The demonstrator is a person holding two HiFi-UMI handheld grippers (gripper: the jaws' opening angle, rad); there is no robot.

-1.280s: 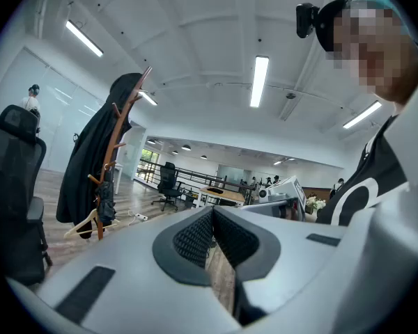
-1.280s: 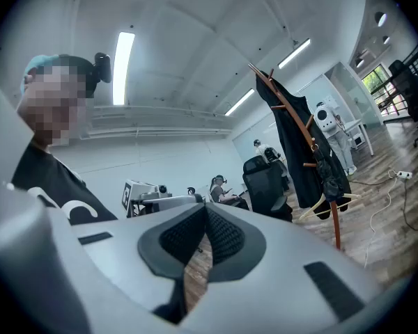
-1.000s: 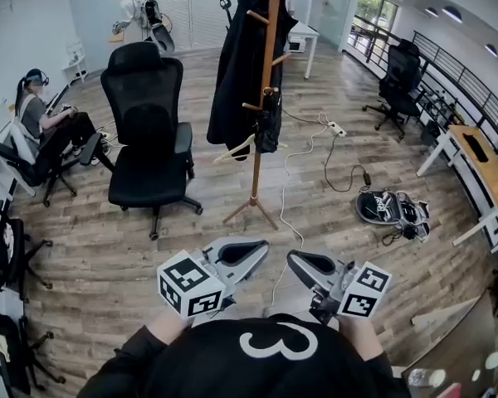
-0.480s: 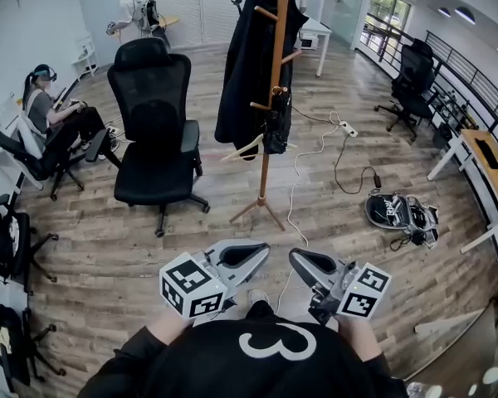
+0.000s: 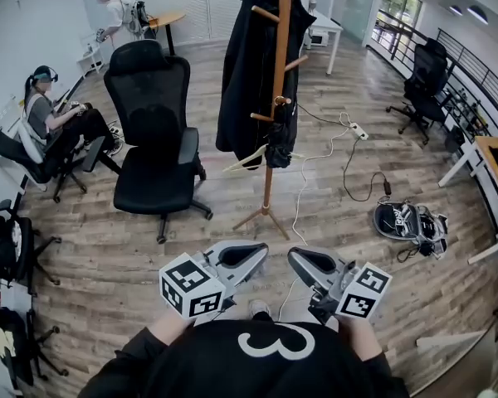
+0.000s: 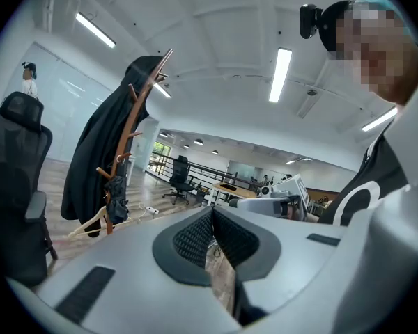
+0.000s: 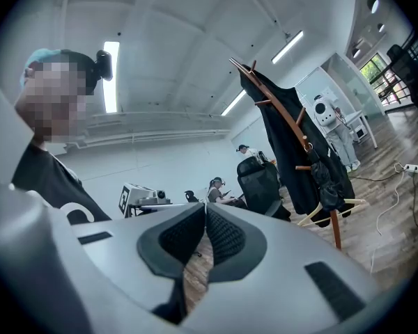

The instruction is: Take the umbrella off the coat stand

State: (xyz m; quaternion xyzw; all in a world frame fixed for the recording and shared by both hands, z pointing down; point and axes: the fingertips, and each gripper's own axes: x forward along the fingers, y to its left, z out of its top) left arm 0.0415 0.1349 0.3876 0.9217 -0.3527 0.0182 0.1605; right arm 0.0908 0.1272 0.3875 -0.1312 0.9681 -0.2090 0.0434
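Note:
A folded black umbrella (image 5: 277, 149) hangs from a low peg of the wooden coat stand (image 5: 275, 73), next to a long black coat (image 5: 247, 65). A white hanger (image 5: 246, 157) dangles beside it. Both grippers are held close to my body, well short of the stand. My left gripper (image 5: 256, 252) is shut and empty, and so is my right gripper (image 5: 299, 259). In the left gripper view the umbrella (image 6: 116, 200) is far off to the left of the closed jaws (image 6: 212, 211). In the right gripper view the umbrella (image 7: 329, 179) is to the right of the closed jaws (image 7: 205, 207).
A black office chair (image 5: 153, 131) stands left of the stand. One person sits at the far left (image 5: 54, 118); another stands at the back (image 5: 116, 7). Cables and a power strip (image 5: 357, 131) lie on the wooden floor, with a bag (image 5: 407, 222) to the right.
The whole room has drifted nearer and slightly right in the head view as I step toward the stand. Both grippers keep their place before my body, still shut.

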